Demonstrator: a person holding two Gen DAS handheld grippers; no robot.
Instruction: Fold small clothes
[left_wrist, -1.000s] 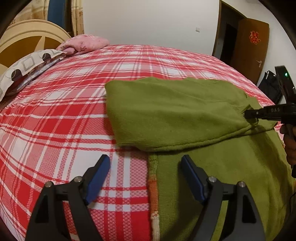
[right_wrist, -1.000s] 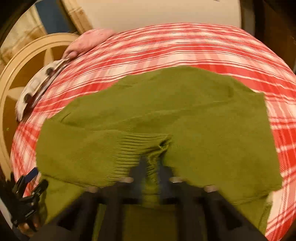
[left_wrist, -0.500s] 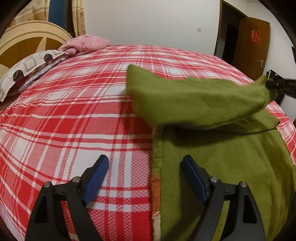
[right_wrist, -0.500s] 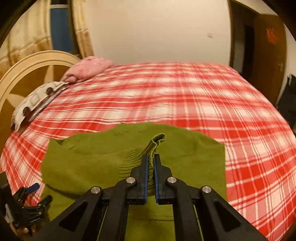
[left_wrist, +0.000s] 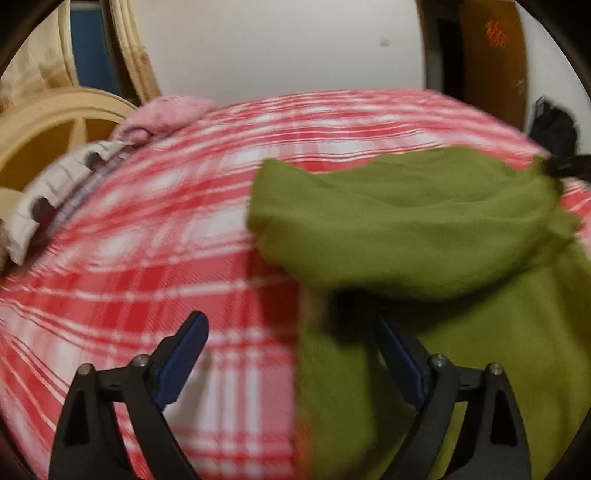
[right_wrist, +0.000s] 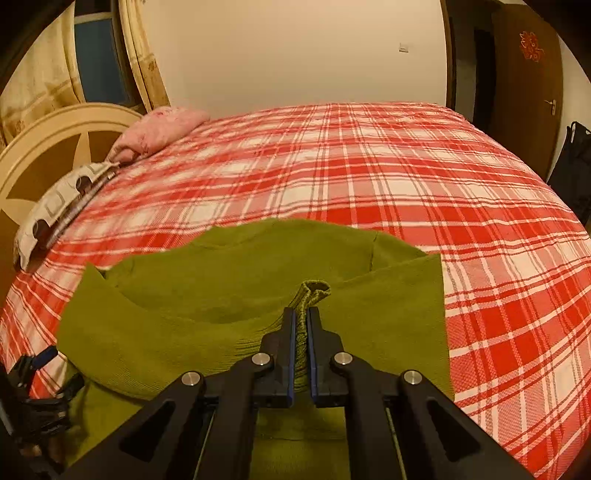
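Note:
A green knit sweater (left_wrist: 517, 350) lies on the red plaid bed cover (left_wrist: 155, 258). My right gripper (right_wrist: 301, 321) is shut on its ribbed cuff (right_wrist: 314, 290) and holds that part (left_wrist: 406, 221) lifted and draped above the rest. In the left wrist view the right gripper (left_wrist: 565, 166) shows at the far right, gripping the raised fabric. My left gripper (left_wrist: 291, 343) hovers low over the sweater's left edge, its jaws opening. Bed cover and the sweater's edge lie beneath the gap, and the pads press on nothing. This view is blurred. The left gripper (right_wrist: 37, 369) appears at the right view's lower left.
A pink pillow (right_wrist: 162, 127) and a patterned pillow (right_wrist: 62, 206) lie at the left by the cream headboard (right_wrist: 55, 136). The plaid bed cover (right_wrist: 369, 166) stretches far beyond the sweater. A brown door (right_wrist: 524, 74) and a black bag (right_wrist: 576, 162) stand at the right.
My right gripper has lifted the cuff off the sweater's body, raising the folded part into the air. My left gripper's jaws have spread wider and its view has swung.

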